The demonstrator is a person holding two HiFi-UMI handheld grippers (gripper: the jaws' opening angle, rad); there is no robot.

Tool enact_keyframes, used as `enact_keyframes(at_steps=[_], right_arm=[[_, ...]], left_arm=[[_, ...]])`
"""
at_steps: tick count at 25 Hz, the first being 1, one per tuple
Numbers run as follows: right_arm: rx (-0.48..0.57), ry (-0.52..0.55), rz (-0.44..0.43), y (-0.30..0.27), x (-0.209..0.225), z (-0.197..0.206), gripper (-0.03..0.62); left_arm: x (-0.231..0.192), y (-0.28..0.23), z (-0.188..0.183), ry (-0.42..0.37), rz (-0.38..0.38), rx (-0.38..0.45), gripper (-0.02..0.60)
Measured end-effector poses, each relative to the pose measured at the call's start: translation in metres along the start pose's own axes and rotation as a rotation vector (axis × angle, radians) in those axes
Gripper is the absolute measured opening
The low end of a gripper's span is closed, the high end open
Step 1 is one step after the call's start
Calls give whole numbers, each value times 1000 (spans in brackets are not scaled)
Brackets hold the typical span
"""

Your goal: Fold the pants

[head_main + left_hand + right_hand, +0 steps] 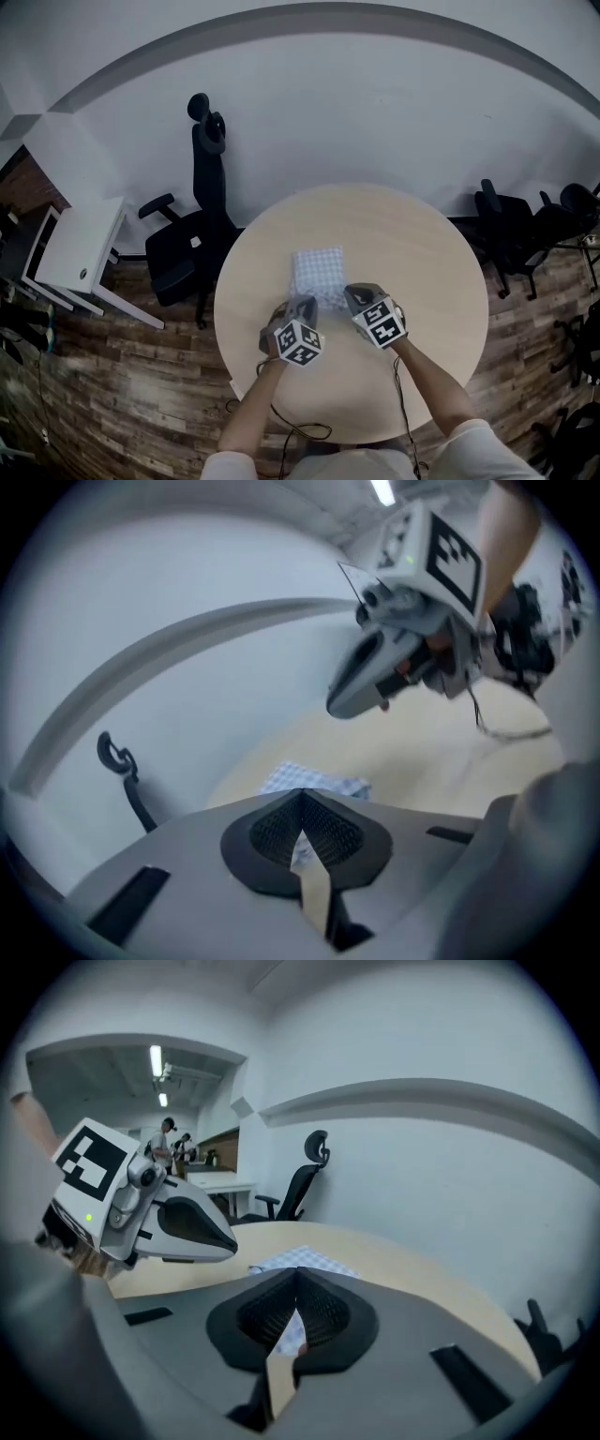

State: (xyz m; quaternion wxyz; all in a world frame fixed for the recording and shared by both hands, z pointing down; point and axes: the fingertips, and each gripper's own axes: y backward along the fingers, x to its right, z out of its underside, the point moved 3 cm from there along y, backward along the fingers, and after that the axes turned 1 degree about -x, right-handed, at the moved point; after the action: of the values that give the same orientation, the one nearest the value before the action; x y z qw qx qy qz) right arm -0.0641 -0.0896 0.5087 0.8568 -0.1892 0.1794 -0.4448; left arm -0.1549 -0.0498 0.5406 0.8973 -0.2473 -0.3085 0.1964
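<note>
The pants [317,272] lie folded into a small blue-and-white checked rectangle on the round beige table [422,281], a little behind its middle. My left gripper [302,307] hovers just in front of the bundle's near left corner, with its jaws shut and empty. My right gripper [359,297] is lifted off the table at the near right corner, also shut with nothing between its jaws. In the left gripper view the pants [314,778] show just beyond the closed tips, with the right gripper [375,672] above them. The right gripper view shows the pants [305,1260] past its tips and the left gripper [187,1227] beside it.
A black office chair [192,239] stands against the table's far left edge, with a white desk [80,248] further left. More black chairs [525,234] stand at the right by the wall. Cables [300,433] hang over the table's near edge.
</note>
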Motion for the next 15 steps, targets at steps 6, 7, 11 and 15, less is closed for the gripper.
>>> enact_keyframes(at_steps=[6, 7, 11, 15], right_arm=[[198, -338, 19, 69, -9, -3, 28], [227, -370, 22, 84, -13, -1, 28], [286, -401, 29, 149, -35, 20, 27], [306, -379, 40, 219, -59, 47, 26]], left_arm=[[15, 55, -28, 509, 29, 199, 31], [23, 68, -31, 573, 32, 231, 31], [69, 120, -45, 672, 29, 315, 31], [120, 173, -59, 743, -4, 381, 31]])
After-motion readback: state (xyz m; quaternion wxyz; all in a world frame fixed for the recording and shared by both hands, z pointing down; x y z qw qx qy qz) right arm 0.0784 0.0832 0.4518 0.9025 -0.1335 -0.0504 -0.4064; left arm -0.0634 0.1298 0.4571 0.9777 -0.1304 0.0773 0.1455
